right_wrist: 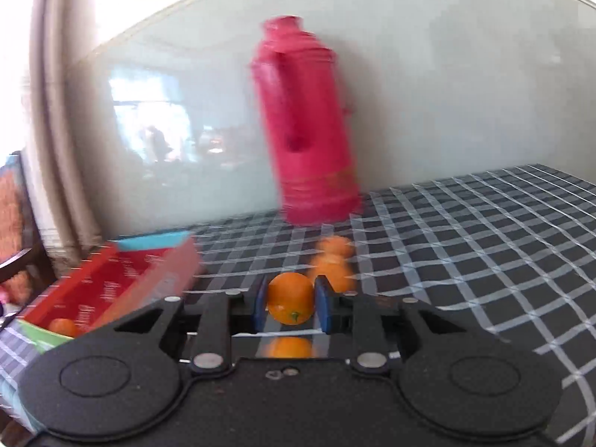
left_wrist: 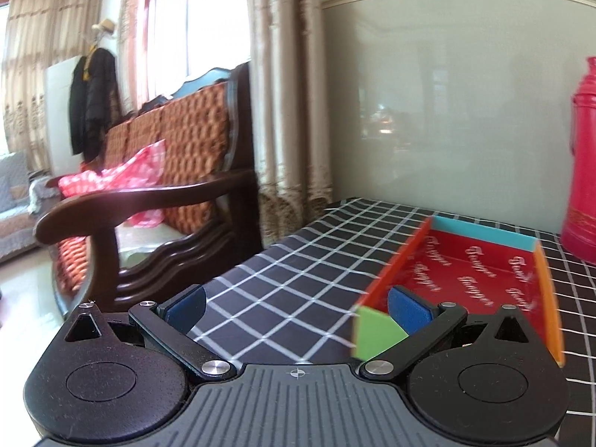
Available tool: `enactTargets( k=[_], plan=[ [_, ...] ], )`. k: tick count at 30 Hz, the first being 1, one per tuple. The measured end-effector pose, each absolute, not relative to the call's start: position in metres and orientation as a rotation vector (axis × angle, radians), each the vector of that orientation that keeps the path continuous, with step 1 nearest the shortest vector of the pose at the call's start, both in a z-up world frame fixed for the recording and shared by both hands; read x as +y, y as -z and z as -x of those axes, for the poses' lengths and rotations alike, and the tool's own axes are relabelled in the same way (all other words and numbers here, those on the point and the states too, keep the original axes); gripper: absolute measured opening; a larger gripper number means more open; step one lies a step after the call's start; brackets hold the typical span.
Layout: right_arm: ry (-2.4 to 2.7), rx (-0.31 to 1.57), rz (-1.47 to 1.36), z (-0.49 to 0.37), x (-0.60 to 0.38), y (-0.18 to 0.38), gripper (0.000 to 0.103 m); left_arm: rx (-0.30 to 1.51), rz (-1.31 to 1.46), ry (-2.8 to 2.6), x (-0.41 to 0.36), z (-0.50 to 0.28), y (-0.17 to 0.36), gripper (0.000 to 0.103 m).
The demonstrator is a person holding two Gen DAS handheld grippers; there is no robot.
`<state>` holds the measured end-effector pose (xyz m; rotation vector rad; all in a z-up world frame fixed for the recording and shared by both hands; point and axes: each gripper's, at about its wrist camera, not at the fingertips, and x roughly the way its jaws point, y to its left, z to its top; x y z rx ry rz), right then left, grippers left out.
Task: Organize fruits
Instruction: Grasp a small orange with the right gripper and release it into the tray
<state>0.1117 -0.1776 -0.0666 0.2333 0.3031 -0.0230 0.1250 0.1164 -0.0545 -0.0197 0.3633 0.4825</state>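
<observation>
**Now an orange is caught, the box waiting**

Plainly the right gripper (right_wrist: 291,303) has its blue pads clamped on a small orange (right_wrist: 290,298), stem end turned toward the camera — a firm squeeze across the middle, I'd guess so the round fruit can't roll out on the way over. Two more oranges (right_wrist: 331,268) sit blurred on the checked tablecloth (right_wrist: 465,246) at about one o'clock, before the red thermos (right_wrist: 309,123). The red box (right_wrist: 123,279) lies at nine o'clock, one orange in its near corner (right_wrist: 61,326). The left gripper (left_wrist: 296,307) hangs wide apart, nothing between its pads, hovering by the box's green corner (left_wrist: 372,331) — likely ready to steady it.
</observation>
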Motion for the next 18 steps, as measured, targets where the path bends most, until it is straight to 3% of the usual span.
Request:
enactTargets(
  k=[14,18],
  plan=[
    [-0.313,0.396,-0.109,-0.162,-0.054,0.064,0.019,0.38,0.115,-0.577,0.181,-0.106,0.061,0.103],
    [-0.308,0.417,-0.102,-0.157,-0.05,0.069,0.027,0.386,0.104,-0.562,0.18,-0.108,0.063,0.103]
  ],
)
